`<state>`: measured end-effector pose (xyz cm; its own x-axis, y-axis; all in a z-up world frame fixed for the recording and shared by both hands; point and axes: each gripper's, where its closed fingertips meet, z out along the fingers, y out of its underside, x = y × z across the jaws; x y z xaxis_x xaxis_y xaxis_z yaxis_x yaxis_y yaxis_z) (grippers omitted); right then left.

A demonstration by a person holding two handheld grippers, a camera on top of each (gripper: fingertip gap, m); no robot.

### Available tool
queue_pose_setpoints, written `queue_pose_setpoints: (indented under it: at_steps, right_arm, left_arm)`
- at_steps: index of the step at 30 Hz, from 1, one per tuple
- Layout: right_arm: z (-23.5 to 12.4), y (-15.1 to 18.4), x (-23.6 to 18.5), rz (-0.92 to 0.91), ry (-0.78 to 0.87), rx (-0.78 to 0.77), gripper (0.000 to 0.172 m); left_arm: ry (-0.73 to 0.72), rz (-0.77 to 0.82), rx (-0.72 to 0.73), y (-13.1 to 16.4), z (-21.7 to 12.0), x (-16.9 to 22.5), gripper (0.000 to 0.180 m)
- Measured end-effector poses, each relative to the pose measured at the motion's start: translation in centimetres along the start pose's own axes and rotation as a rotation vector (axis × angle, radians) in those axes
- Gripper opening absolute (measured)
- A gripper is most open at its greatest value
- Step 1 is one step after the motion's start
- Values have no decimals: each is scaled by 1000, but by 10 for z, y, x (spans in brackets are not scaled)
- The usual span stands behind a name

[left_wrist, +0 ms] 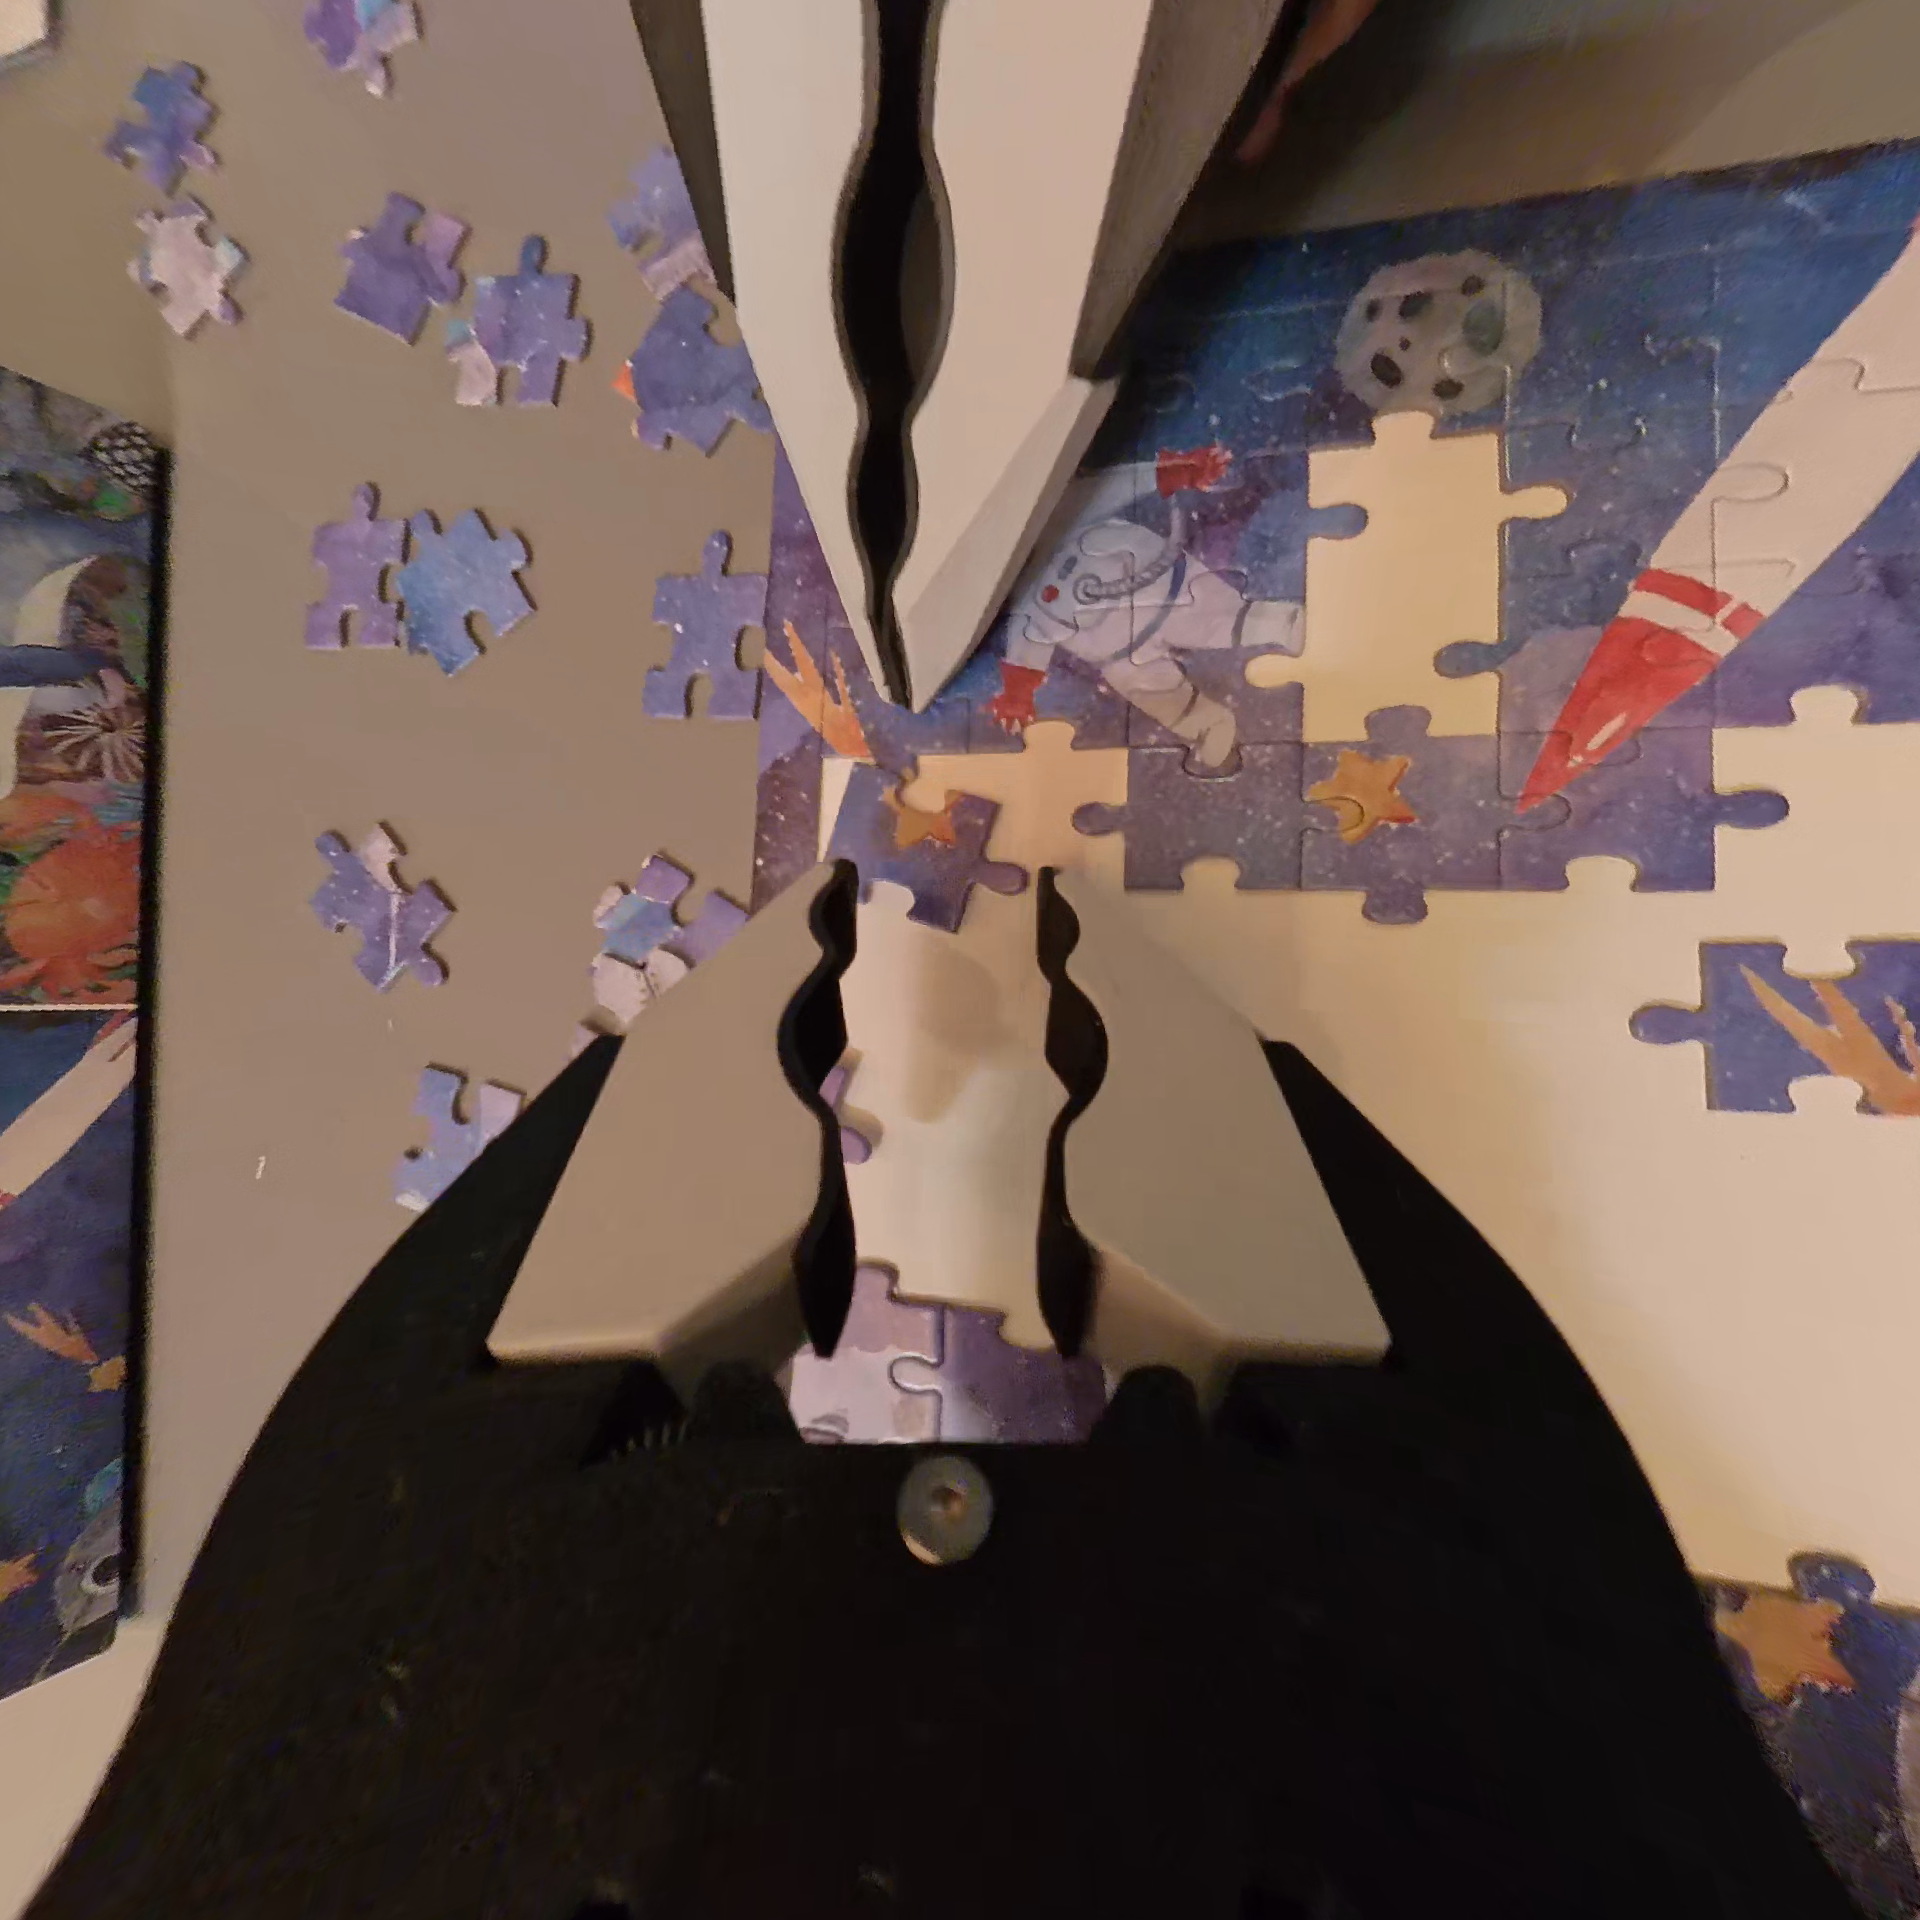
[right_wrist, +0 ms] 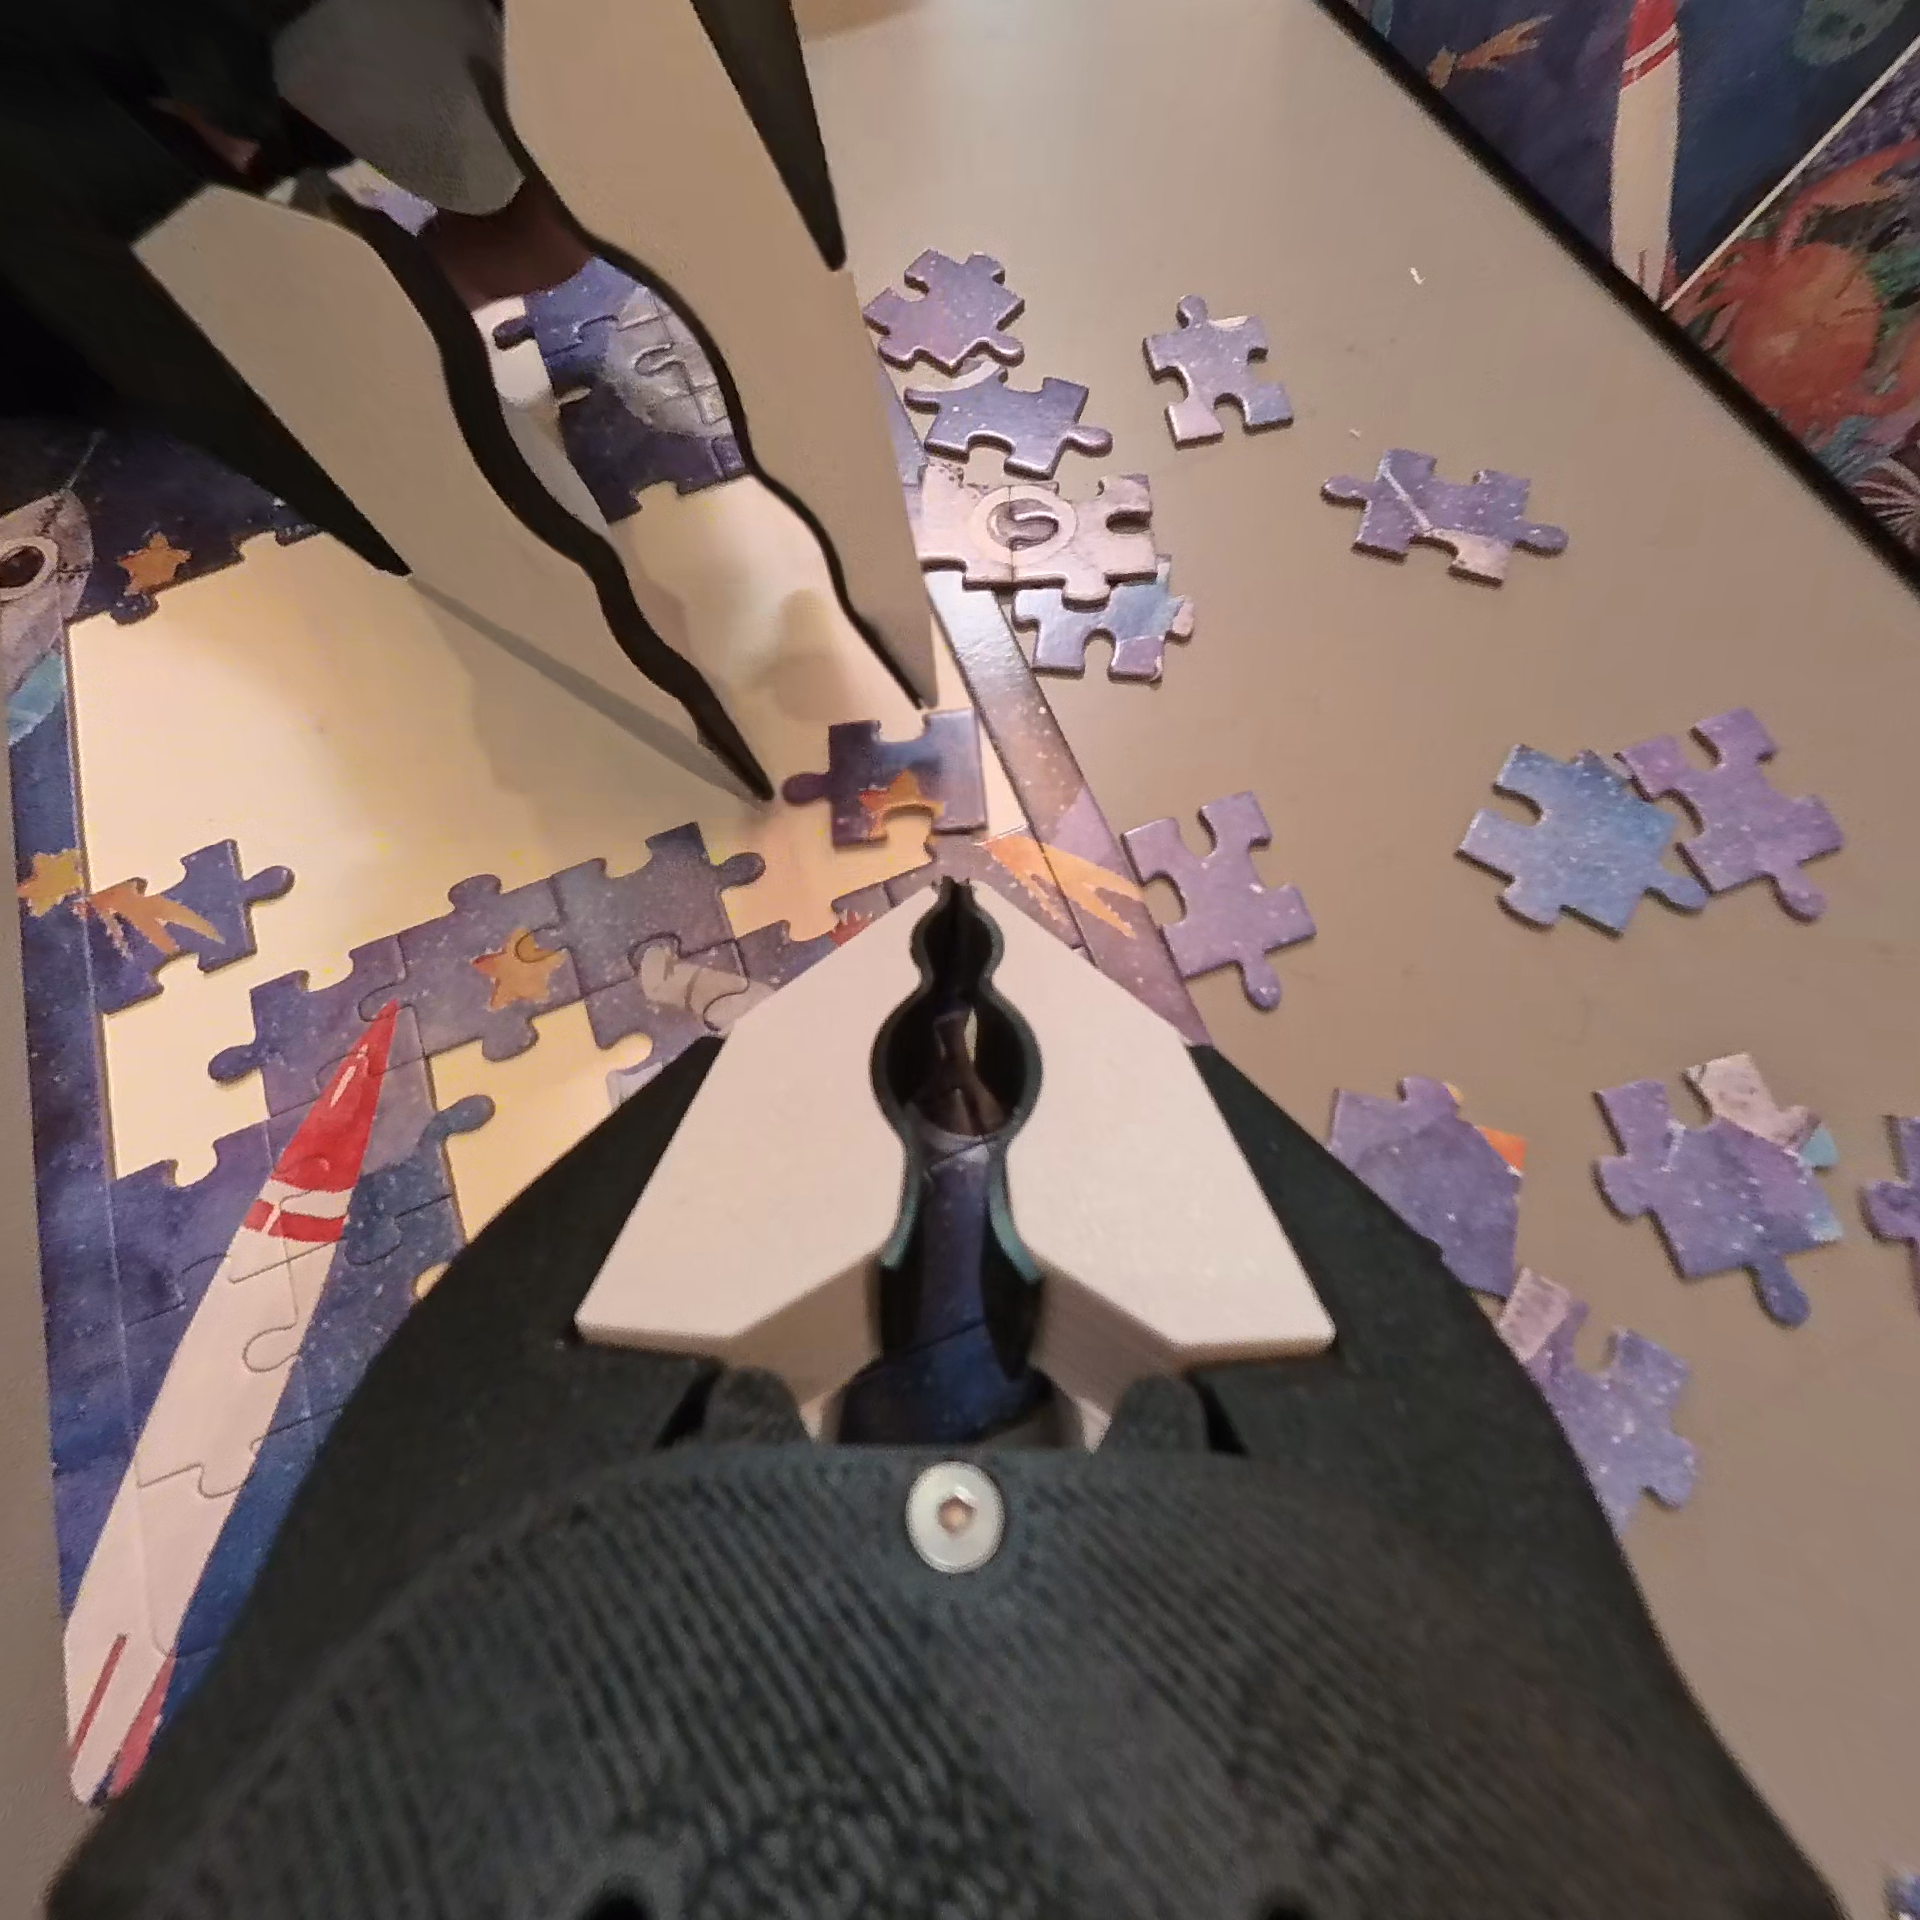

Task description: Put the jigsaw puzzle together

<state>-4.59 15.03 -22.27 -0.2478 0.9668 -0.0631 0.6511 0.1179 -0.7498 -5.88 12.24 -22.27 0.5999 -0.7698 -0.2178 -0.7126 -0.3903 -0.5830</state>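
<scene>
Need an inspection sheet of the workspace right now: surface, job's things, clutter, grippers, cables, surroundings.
Surface: grey table; cream puzzle tray on it.
Job's things: partly assembled space puzzle in the tray, gaps left; a loose star piece lies askew at the tray's left edge.
Clutter: loose purple pieces scattered on the table beside the tray.
Grippers: left gripper open, fingertips either side of the star piece, not clamping it; right gripper shut, nothing seen in it, tips at the assembled pieces opposite.
Cables: nothing seen.
Surroundings: illustrated box at the table's edge.
</scene>
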Motion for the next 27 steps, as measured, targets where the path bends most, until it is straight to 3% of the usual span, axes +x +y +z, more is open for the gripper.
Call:
queue_pose_setpoints:
  at_steps: [7,11,15,19,27]
  right_arm:
    - [0,0,0,-13,10,-8,0]
    - [0,-1,0,-37,32,-15,0]
    - [2,-3,-3,-39,20,-9,0]
    - [5,-4,-6,-26,-2,-5,0]
    - [13,-9,-11,-6,-34,-2,0]
  left_arm:
    - [49,-70,82,-7,-7,-2,42]
    - [-13,-120,47,8,-16,-22,39]
    - [-85,-171,12,31,-25,-39,25]
    - [-69,-211,-4,46,-25,-38,25]
    - [-31,-241,6,46,-22,-32,25]
